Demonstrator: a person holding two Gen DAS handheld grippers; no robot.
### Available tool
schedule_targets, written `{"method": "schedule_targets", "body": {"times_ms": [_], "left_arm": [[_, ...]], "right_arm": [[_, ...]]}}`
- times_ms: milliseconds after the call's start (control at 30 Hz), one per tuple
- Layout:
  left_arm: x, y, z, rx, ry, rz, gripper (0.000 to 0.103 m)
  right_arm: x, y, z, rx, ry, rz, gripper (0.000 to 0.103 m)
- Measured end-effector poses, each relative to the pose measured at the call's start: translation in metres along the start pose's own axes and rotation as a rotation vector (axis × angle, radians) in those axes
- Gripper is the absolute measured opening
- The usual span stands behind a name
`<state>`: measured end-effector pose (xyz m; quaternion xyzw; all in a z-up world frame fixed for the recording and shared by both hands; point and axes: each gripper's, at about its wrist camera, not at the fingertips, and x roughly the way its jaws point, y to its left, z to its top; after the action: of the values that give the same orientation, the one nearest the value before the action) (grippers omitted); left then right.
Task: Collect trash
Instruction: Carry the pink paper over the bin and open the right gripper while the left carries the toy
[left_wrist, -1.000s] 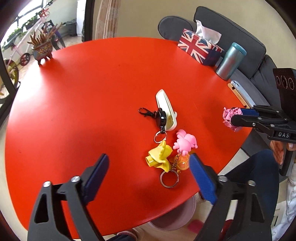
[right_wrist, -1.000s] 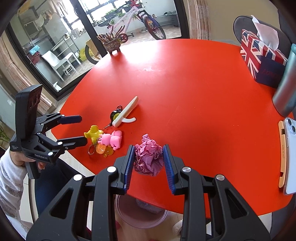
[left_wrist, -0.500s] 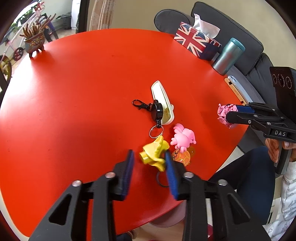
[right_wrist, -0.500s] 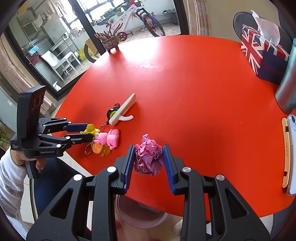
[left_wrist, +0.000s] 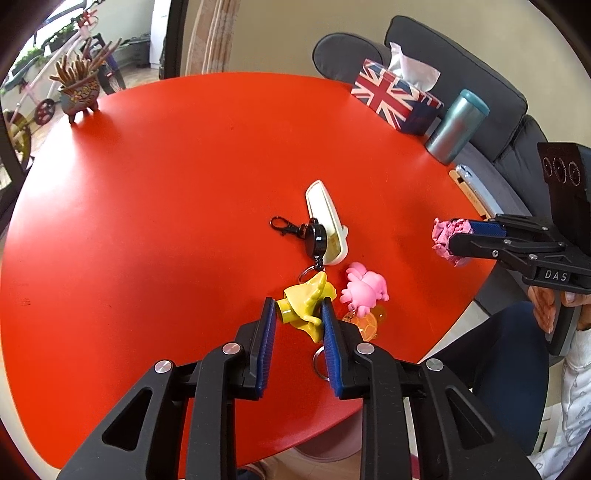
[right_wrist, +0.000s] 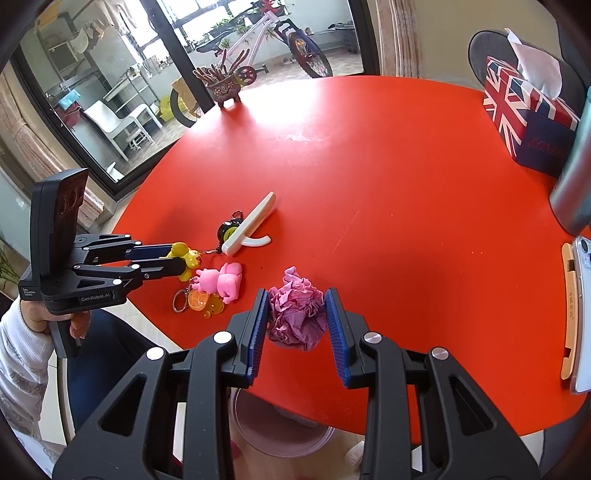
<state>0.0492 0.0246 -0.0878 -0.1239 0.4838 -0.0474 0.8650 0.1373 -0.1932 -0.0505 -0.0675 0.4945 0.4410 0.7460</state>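
Two tongs: right (right_wrist: 295, 317) around crumpled pink paper wad (right_wrist: 295, 314), no clear long axis.

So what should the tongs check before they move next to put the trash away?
1. Right tongs hold the pink crumpled paper: ok, both pads press on it.
2. Paper lifted off the red table: cannot tell.
3. Bin ready: ok, a pinkish bin shows under the table edge, right below the right tongs.
4. Left tongs around the right thing: not ok, they are closing on a yellow toy keychain, which looks like a keepsake, not trash.
5. Keychain free to lift: not ok, it is linked to a black reel, and the pink pig toy lies close by.
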Motion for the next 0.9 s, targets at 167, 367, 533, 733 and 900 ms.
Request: {"method": "schedule_targets", "body": {"times_ms": [167,367,533,733,900], "left_arm": [[-0.014,-0.004,-0.001,0.0,-0.029,0.004,0.024],[-0.039,-0.015,-0.01,0.013,-0.071,0.006,0.024],[-0.058,-0.029,-0.018,0.033,-0.102,0.013,0.024],[-0.074,-0.045,-0.031,0.049,-0.127,0.006,0.024],[-0.08,-0.058,-0.044,0.06,-0.13,-0.006,0.024]], "right_arm": [[-0.006,0.004,0.001,-0.013,-0.008,0.002,0.032],[-0.019,0.014,-0.002,-0.033,-0.022,0.006,0.032],[-0.033,0.024,-0.009,-0.049,-0.038,0.008,0.032],[-0.053,0.04,-0.024,-0.079,-0.06,0.01,0.032],[-0.064,0.054,-0.041,-0.117,-0.058,0.016,0.032]]}}
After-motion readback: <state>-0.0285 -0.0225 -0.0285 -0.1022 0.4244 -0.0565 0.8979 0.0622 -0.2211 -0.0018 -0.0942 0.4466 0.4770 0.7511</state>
